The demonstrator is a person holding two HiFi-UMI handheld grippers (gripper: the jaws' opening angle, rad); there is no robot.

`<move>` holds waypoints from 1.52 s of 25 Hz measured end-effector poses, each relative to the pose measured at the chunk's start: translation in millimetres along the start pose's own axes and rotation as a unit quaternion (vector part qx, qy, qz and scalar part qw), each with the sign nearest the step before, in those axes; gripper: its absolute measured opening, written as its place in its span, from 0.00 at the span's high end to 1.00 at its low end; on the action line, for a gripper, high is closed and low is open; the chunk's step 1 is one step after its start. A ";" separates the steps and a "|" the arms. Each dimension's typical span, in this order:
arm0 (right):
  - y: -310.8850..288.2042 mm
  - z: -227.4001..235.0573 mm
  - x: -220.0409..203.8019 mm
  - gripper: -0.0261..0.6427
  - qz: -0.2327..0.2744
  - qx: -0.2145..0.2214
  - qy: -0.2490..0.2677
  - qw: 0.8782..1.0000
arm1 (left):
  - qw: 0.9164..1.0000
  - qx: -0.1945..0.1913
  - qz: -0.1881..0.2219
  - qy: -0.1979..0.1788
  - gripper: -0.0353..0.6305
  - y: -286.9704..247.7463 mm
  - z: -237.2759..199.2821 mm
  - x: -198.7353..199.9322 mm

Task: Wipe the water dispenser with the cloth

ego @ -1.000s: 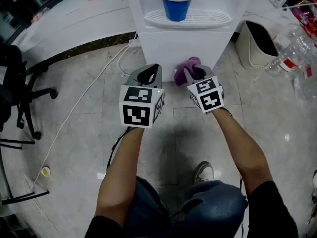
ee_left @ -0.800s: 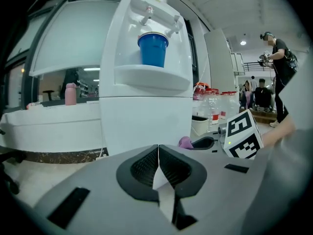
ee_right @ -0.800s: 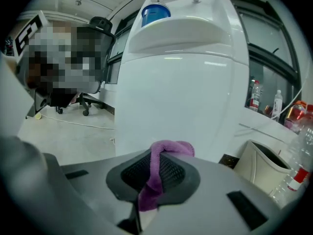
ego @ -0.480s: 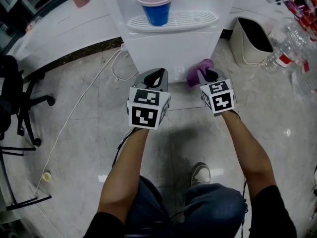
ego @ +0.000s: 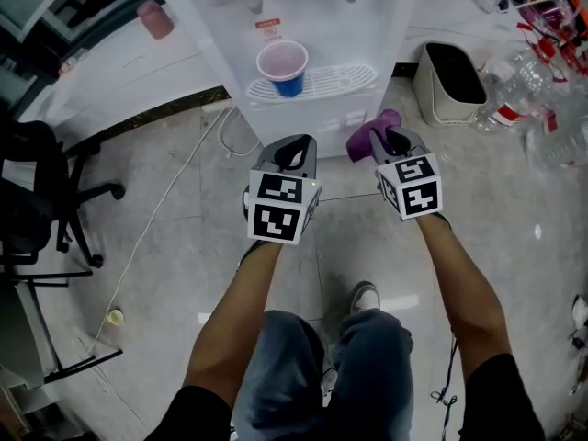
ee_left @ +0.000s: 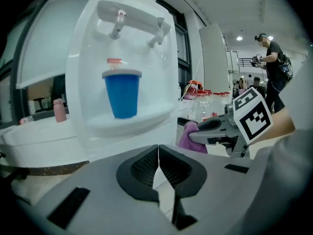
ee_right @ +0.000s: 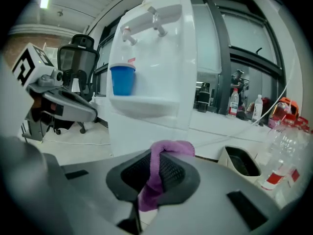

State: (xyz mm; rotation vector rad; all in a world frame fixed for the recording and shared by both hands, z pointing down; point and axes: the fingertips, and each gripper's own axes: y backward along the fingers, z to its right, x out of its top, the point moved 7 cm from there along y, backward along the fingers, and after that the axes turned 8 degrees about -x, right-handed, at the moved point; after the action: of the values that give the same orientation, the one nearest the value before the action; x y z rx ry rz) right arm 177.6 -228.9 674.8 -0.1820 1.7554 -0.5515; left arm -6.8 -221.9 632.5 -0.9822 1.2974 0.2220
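The water dispenser point(ego: 317, 118) stands upright on the floor, straight ahead of both tongs, with its white front facing them and a blue cup point(ego: 285, 67) on its drip tray. The purple cloth point(ego: 367, 136) pokes forward past the tips of the right tongs point(ego: 397, 141) toward the lower front panel, apparently just short of touching it. The right tongs are clamped on the cloth. The left tongs point(ego: 292, 150), close alongside, are closed on nothing.
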 end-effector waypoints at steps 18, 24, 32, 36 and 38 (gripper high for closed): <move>199.9 43.2 310.3 0.91 0.023 0.021 -0.005 0.999 | 1.000 0.017 -0.017 0.009 0.91 180.0 34.0 287.1; 257.7 68.0 392.7 0.91 0.054 0.020 -0.024 0.998 | 0.999 0.040 -0.001 0.003 0.91 228.6 52.1 369.1; 318.0 90.9 467.6 0.91 0.097 0.014 -0.045 0.994 | 0.996 0.087 0.024 0.009 0.91 289.4 62.4 433.3; 334.1 93.6 487.5 0.91 0.111 0.015 -0.049 0.993 | 0.994 0.101 0.032 0.004 0.91 308.2 60.8 445.9; 337.3 93.1 493.7 0.91 0.115 0.015 -0.054 0.992 | 0.994 0.105 0.035 0.000 0.91 314.7 53.0 449.3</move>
State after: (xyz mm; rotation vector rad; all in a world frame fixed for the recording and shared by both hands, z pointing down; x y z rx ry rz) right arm 193.2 -159.1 73.9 0.0110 1.6351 -0.3923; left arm -31.3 -163.2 85.1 -0.7585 1.3272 0.1348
